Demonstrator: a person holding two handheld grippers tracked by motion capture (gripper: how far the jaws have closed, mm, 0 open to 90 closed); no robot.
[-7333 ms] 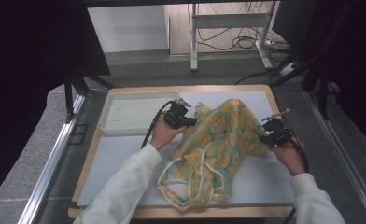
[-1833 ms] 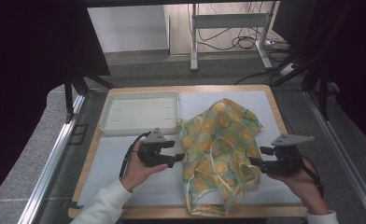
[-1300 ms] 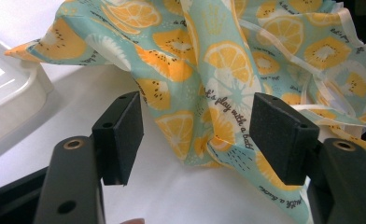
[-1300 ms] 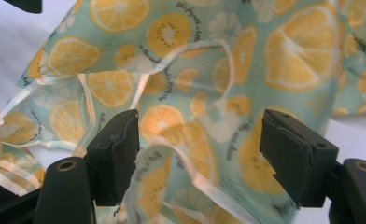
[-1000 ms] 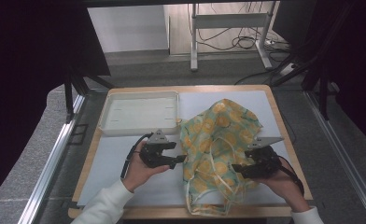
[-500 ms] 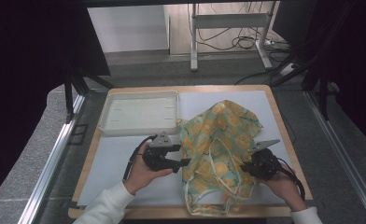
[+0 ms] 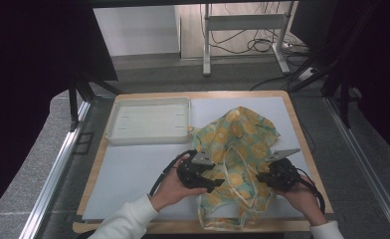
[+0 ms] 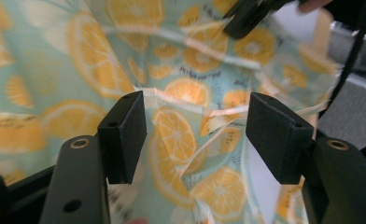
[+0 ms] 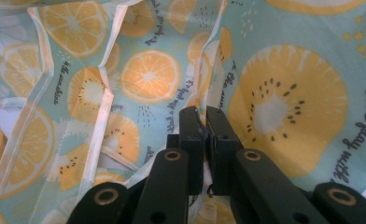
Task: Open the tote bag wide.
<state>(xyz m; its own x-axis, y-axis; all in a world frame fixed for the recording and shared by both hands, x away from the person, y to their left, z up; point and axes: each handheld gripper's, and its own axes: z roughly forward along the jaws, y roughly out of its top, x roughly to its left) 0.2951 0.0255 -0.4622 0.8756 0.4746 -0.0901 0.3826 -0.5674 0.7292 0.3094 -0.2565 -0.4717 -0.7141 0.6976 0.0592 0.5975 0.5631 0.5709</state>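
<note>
Bags: one, a fruit-print cloth bag (image 7: 238,149), lying at about 3 o'clock on the table.
Trays: one, a white tray (image 7: 114,125), at about 11 o'clock.
Grippers: two, the left gripper (image 7: 214,184) at 6 o'clock and the right gripper (image 7: 259,178) at 5 o'clock.
Hands: two, a left hand (image 7: 170,186) and a right hand (image 7: 302,196).
White sleeves: two, a left sleeve (image 7: 126,219) and a right sleeve (image 7: 327,230).
Tables: one, a wooden table (image 7: 91,177) with one white mat (image 7: 128,174) on top.
</note>
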